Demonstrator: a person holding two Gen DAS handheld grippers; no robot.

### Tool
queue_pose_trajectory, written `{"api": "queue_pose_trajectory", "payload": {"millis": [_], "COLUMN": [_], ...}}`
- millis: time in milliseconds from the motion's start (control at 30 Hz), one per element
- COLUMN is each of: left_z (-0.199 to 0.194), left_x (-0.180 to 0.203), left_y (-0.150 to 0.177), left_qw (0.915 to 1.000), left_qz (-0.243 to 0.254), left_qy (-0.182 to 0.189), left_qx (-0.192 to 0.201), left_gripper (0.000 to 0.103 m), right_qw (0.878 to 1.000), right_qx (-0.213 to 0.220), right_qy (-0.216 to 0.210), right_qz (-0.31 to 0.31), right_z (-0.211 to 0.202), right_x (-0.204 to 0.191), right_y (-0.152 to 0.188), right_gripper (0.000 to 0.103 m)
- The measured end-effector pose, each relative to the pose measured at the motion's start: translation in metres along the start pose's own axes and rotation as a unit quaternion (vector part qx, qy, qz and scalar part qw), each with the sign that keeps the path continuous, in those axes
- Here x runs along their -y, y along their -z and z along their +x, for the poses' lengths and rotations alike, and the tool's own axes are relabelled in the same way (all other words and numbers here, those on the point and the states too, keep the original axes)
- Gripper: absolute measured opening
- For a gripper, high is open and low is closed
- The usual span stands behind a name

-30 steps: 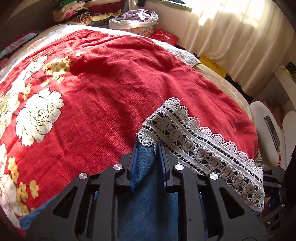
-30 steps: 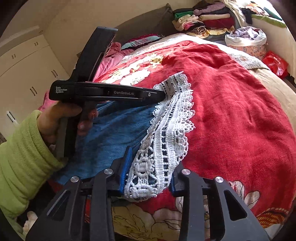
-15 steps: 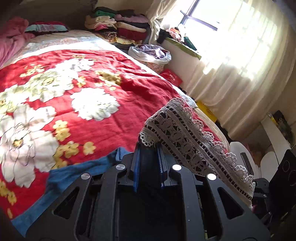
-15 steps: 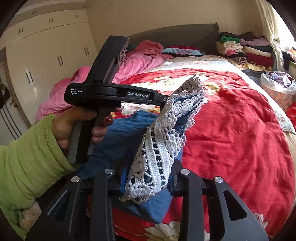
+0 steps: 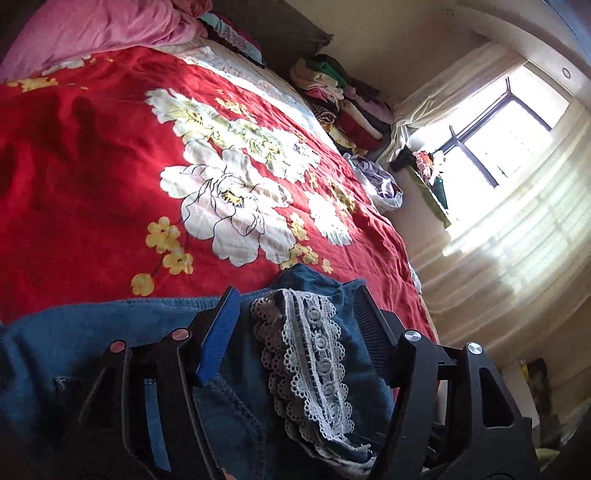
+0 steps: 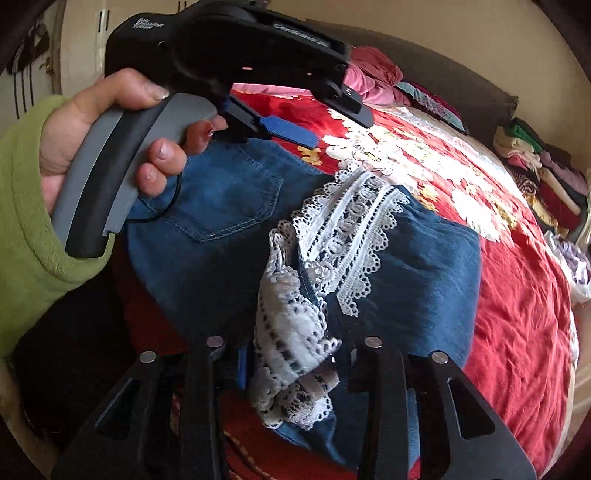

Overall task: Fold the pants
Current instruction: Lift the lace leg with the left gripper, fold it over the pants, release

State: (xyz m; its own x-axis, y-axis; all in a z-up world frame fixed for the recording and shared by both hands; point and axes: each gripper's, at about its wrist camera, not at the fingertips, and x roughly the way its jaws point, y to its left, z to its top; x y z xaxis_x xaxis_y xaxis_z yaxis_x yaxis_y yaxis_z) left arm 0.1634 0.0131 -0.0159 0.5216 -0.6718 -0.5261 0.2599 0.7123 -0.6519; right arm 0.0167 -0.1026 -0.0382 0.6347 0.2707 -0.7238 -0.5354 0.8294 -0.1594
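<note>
Blue denim pants (image 6: pixel 221 199) with white lace hems (image 6: pixel 343 236) lie folded on the red floral bedspread (image 6: pixel 517 295); the leg ends rest over the seat with its back pocket. My left gripper (image 5: pixel 295 299) is open, its jaws wide apart above the lace hem (image 5: pixel 310 358) and denim (image 5: pixel 92 332). It also shows in the right wrist view (image 6: pixel 314 122), held above the pants by a hand in a green sleeve. My right gripper (image 6: pixel 288 354) has its jaws apart around the bunched lace hem (image 6: pixel 291 350).
A stack of folded clothes (image 5: pixel 343 99) stands at the bed's far corner by the headboard. A pink quilt (image 5: pixel 96 29) lies at the head. A basket of laundry (image 5: pixel 380 181) sits beside the bed under the curtained window (image 5: pixel 509 110). White wardrobes (image 6: pixel 85 48) stand at the left.
Both grippers carried the lace hems over onto the upper part of the pants. My left gripper has opened and let go of the hem. My right gripper's jaws have widened.
</note>
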Motion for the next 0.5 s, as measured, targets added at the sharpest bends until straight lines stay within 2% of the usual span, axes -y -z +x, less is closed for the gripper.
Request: {"api": "queue_pose_trajectory", "payload": {"millis": [67,200,267,333,400,433,467,500], "left_z": [0.013,0.030,0.037,0.049,0.059,0.064,0.067,0.067], "left_x": [-0.003,0.001,0.007,0.012,0.014,0.017,0.018,0.020], "left_y": [0.003,0.009,0.010,0.009,0.008,0.009,0.010,0.010], "left_qw": [0.9999,0.9989,0.9978,0.9960,0.9935,0.9918,0.9913,0.9910], "left_qz": [-0.001,0.017,0.034,0.045,0.055,0.062,0.064,0.067], "left_qy": [-0.009,-0.018,-0.026,-0.044,-0.071,-0.087,-0.092,-0.096], "left_qx": [-0.014,-0.039,-0.052,-0.063,-0.070,-0.071,-0.069,-0.064], "left_gripper": [0.059,0.062,0.063,0.062,0.053,0.038,0.032,0.030], "right_qw": [1.000,0.997,0.996,0.996,0.997,0.997,0.997,0.997], "right_qx": [0.017,0.065,0.078,0.072,0.056,0.045,0.035,0.027], "right_qy": [-0.013,-0.036,-0.038,-0.037,-0.016,-0.006,0.000,-0.005], "right_qz": [-0.010,0.001,0.023,0.047,0.055,0.057,0.064,0.071], "right_z": [-0.010,-0.046,-0.061,-0.064,-0.062,-0.059,-0.055,-0.050], "right_x": [-0.007,0.005,0.018,0.036,0.045,0.045,0.047,0.048], "right_y": [0.002,0.005,0.011,0.017,0.025,0.028,0.031,0.034], "right_gripper": [0.051,0.059,0.059,0.059,0.059,0.059,0.059,0.059]}}
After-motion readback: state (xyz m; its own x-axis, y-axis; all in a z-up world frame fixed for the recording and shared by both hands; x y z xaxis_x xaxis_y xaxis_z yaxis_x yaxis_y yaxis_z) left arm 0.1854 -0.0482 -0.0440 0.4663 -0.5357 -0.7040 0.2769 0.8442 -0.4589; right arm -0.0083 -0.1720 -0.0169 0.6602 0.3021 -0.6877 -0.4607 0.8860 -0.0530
